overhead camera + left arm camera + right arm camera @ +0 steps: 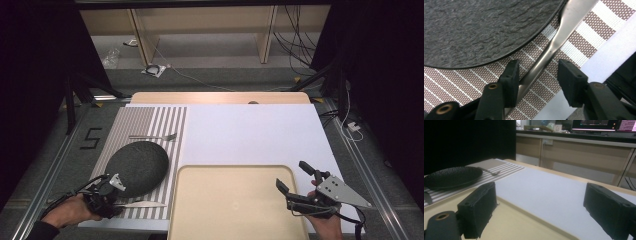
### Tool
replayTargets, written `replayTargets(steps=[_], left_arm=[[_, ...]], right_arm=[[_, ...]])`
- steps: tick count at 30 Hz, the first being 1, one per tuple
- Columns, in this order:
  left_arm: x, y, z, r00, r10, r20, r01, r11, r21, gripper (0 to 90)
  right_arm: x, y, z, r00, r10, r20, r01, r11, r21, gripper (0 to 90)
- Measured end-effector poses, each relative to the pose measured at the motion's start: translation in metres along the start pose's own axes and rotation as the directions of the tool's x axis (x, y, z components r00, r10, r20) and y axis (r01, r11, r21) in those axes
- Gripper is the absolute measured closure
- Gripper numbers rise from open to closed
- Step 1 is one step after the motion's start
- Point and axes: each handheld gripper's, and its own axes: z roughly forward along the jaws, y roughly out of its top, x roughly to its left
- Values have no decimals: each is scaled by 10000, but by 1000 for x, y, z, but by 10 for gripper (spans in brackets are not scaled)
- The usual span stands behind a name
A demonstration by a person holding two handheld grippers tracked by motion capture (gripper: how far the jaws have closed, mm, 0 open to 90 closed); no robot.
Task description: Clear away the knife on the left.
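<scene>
A dark slate plate (pixel 137 167) (pixel 486 30) lies on a striped placemat (pixel 150 120) at the table's left. A steel knife (pixel 142 204) (pixel 554 45) lies on the mat just in front of the plate. My left gripper (pixel 119 197) (pixel 537 72) is low over the mat, open, with the knife's handle running between its jaws close to the left one. A fork (pixel 152 136) (pixel 491 172) lies behind the plate. My right gripper (pixel 291 175) (pixel 541 195) hovers open over the right end of a beige tray (pixel 235 205), holding nothing.
A white sheet (pixel 250 130) covers the middle and right of the table, and the tray sits on its near side. Metal rails run along both table sides. Shelving and cables stand beyond the far edge.
</scene>
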Motion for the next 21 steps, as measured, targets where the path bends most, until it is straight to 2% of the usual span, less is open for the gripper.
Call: replayTargets(steps=[9, 17, 18, 21], left_arm=[[-5, 5, 0, 9982, 588, 116, -591, 9977, 322, 652], [-9, 5, -1, 9965, 841, 26, -841, 9955, 441, 729], [-11, 5, -1, 9949, 1004, -17, -1002, 9938, 472, 743], [-13, 5, -1, 9935, 1135, -67, -1131, 9923, 499, 777]], right_arm=[[0, 0, 0, 10000, 4, -26, -4, 10000, -10, 122], [0, 0, 0, 10000, 17, -46, -17, 10000, 17, 123], [0, 0, 0, 10000, -1, -27, 1, 10000, 28, 123], [0, 0, 0, 10000, -11, -35, 11, 10000, -2, 124]])
